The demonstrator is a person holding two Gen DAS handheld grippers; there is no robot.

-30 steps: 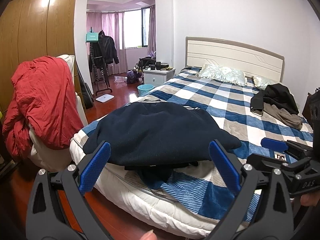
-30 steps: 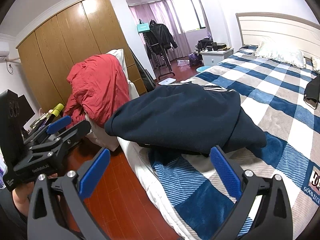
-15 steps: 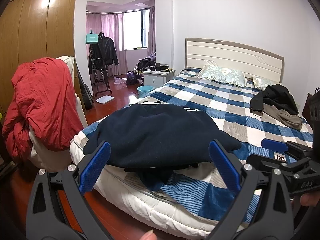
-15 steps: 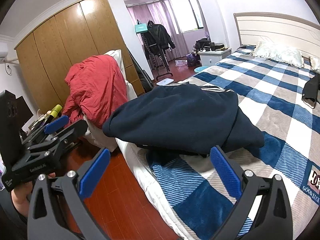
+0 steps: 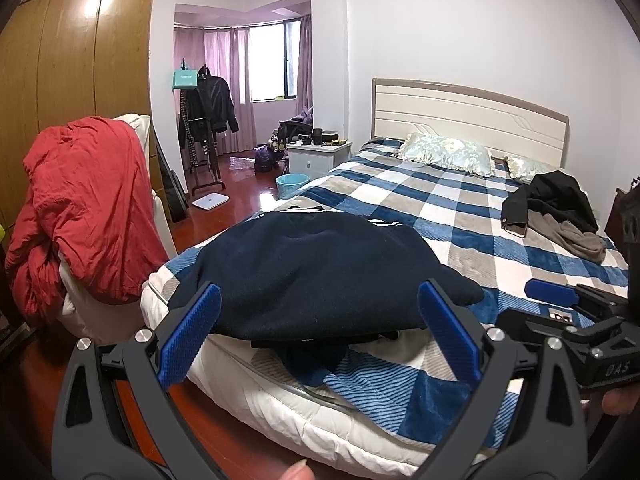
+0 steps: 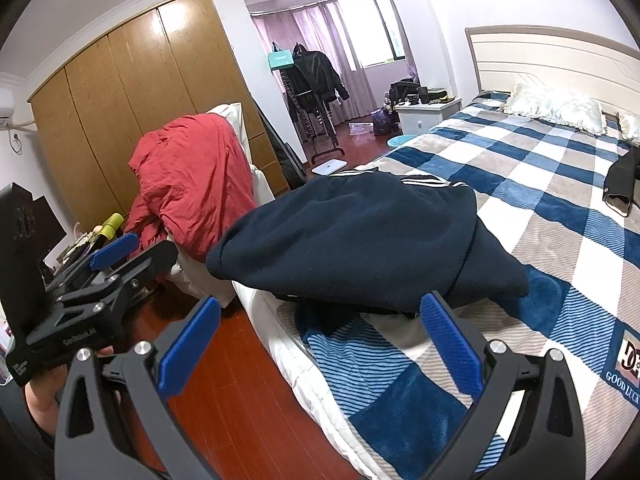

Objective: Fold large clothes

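Note:
A large dark navy garment [image 5: 320,272] lies folded in a thick mound at the foot corner of the bed [image 5: 440,208], with white stripes showing at its far edge [image 6: 424,181]. My left gripper [image 5: 320,332] hovers open in front of it, off the bed's edge, nothing between its blue pads. My right gripper [image 6: 320,336] also stands open and empty, short of the garment [image 6: 360,240]. Each gripper shows in the other's view: the right one [image 5: 560,308] over the blanket, the left one [image 6: 116,252] over the floor.
A red duvet [image 5: 80,208] drapes over a white chair left of the bed. Black and grey clothes [image 5: 556,208] lie near the pillows [image 5: 448,152]. A wardrobe [image 5: 80,60], coat rack [image 5: 208,120], nightstand [image 5: 320,156] and blue basin [image 5: 292,182] stand beyond on the red wooden floor.
Both grippers have pulled back slightly from the bed, still open. The navy garment has not moved.

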